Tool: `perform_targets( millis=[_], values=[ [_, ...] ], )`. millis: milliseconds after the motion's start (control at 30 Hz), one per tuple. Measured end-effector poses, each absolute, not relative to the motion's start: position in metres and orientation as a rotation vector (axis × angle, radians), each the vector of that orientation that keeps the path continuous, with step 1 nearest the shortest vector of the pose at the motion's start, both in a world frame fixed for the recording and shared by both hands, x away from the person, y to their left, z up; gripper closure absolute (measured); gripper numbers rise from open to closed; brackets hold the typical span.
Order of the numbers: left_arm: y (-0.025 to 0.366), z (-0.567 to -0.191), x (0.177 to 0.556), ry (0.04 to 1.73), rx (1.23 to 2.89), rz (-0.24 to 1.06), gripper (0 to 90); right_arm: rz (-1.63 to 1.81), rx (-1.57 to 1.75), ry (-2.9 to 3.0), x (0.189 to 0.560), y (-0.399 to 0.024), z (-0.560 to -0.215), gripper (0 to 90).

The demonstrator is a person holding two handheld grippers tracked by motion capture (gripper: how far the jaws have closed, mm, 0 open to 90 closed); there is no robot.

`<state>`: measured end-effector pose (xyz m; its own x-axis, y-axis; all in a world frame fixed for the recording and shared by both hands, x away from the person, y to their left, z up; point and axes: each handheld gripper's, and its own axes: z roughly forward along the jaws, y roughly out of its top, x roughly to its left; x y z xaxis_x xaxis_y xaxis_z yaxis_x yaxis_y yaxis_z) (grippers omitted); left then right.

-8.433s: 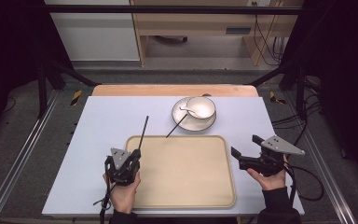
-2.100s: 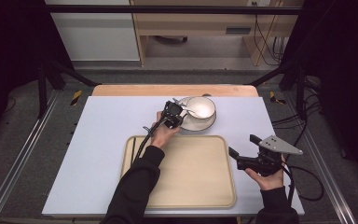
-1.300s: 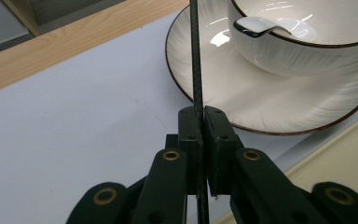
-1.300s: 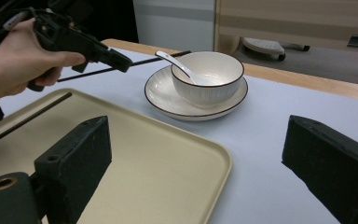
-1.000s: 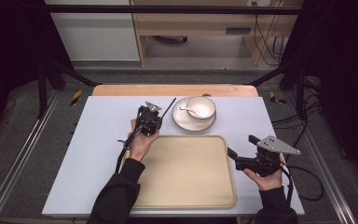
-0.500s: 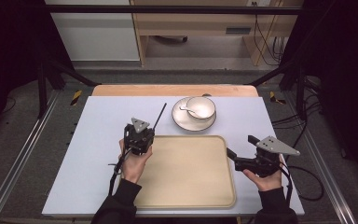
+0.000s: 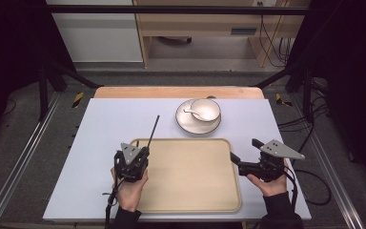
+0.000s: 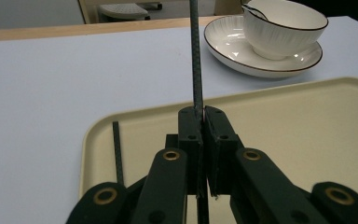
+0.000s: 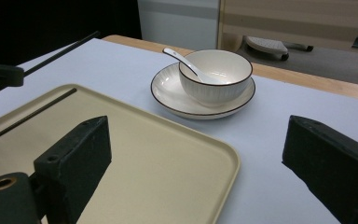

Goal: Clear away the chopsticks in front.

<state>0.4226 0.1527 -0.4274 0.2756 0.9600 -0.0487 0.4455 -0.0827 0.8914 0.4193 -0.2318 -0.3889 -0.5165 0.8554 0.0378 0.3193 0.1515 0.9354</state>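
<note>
**Left jaws clamped on 1 chopstick, right jaws wide and empty**

Your left gripper (image 7: 134,160) sits over the left edge of the tray (image 7: 190,200), near the table's front-left area. Its jaws are pinched tight on a thin black chopstick (image 7: 153,128); in the left gripper view the chopstick (image 8: 196,56) runs straight out past the jaw tips, toward the table's far edge. From above, its free end points up-table, over bare table (image 7: 109,119) just left of the plate (image 7: 186,125).

A 2nd black chopstick (image 8: 117,151) lies flat inside the tray along its left rim, just beside your left gripper.

Your right gripper (image 7: 240,164) is at the tray's right edge, near the table's front-right corner. Jaws stand wide apart, nothing between them.

Bowl (image 7: 205,109) sits on the plate beyond the tray's far edge, white spoon (image 9: 186,63) resting in it.
</note>
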Motion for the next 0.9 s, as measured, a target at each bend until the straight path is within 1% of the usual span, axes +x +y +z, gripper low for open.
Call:
perform_targets(
  millis=[167,433,533,900],
  values=[
    [0.16,-0.437,0.406,1.344,1.618,0.744,85.4,1.359,1.112,1.921,0.419,-0.231,-0.389,8.0],
    [0.167,-0.448,0.384,1.395,1.594,0.759,85.4,1.353,1.11,1.925,0.42,-0.23,-0.39,8.0],
    [0.171,-0.454,0.38,1.427,1.58,0.741,85.4,1.351,1.111,1.928,0.42,-0.229,-0.39,8.0],
    [0.165,-0.479,0.387,1.503,1.642,0.707,85.4,1.346,1.113,1.933,0.42,-0.228,-0.391,8.0]
  ],
)
